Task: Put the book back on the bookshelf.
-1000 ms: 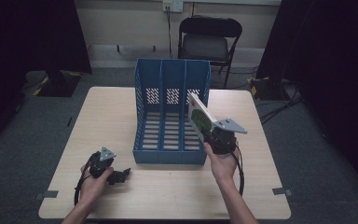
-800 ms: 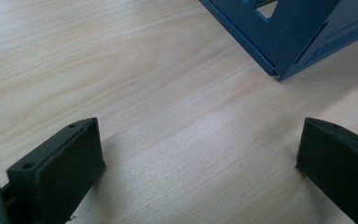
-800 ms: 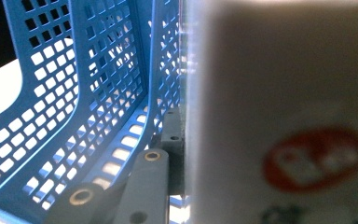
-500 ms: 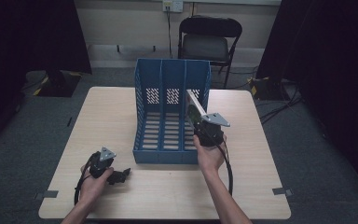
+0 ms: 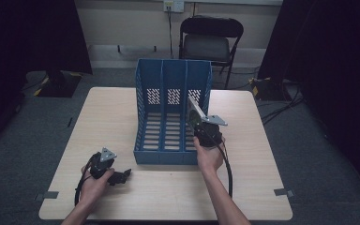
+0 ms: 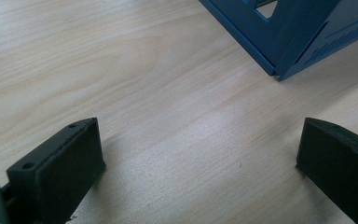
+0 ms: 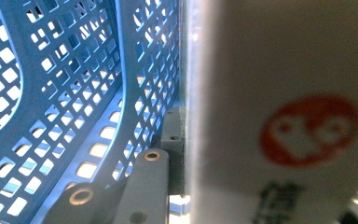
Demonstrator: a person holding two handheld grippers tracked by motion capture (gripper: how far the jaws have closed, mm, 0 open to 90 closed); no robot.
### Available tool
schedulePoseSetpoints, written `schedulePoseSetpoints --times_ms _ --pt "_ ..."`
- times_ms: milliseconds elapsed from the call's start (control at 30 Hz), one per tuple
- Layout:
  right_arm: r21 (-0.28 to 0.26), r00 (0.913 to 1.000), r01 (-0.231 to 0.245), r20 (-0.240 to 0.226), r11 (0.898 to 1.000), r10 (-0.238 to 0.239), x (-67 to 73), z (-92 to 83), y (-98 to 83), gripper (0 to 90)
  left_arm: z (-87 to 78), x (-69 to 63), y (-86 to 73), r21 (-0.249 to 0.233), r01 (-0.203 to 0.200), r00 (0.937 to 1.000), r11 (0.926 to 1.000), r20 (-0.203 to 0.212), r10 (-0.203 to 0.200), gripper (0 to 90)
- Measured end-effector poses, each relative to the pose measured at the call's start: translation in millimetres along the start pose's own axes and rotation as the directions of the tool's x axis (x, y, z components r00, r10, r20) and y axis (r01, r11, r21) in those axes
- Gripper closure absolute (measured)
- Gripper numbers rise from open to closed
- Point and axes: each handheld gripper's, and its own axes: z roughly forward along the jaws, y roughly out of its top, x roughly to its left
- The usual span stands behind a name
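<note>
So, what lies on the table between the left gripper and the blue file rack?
Nothing: in the left gripper view, bare wooden table stretches from the open fingers to the blue file rack.

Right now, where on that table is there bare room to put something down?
The table is bare left of the blue file rack, and right of it toward the far right corner. The front edge between the two forearms is free too. It is crowded at the rack's right slot, where the right gripper holds a flat packet.
</note>
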Motion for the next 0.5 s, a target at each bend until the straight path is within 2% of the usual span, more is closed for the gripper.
schedulePoseSetpoints --times_ms 200,333,500 --pt "0.035 1.0 0.0 0.005 0.999 0.0 -0.1 4.2 -3.2 76.3 -0.1 -0.1 0.0 0.001 0.0 1.0 1.0 0.0 0.0 0.0" --pt "0.034 0.9999 -0.005 -0.009 0.999 0.005 -0.6 4.9 -4.5 76.3 -0.1 -0.1 0.0 0.001 0.0 1.0 1.0 0.0 0.0 0.0" --pt "0.04 0.9998 0.012 -0.016 0.999 -0.011 1.2 7.2 -8.1 76.1 -0.1 0.0 0.0 0.0 0.0 1.0 1.0 0.0 0.0 0.0"
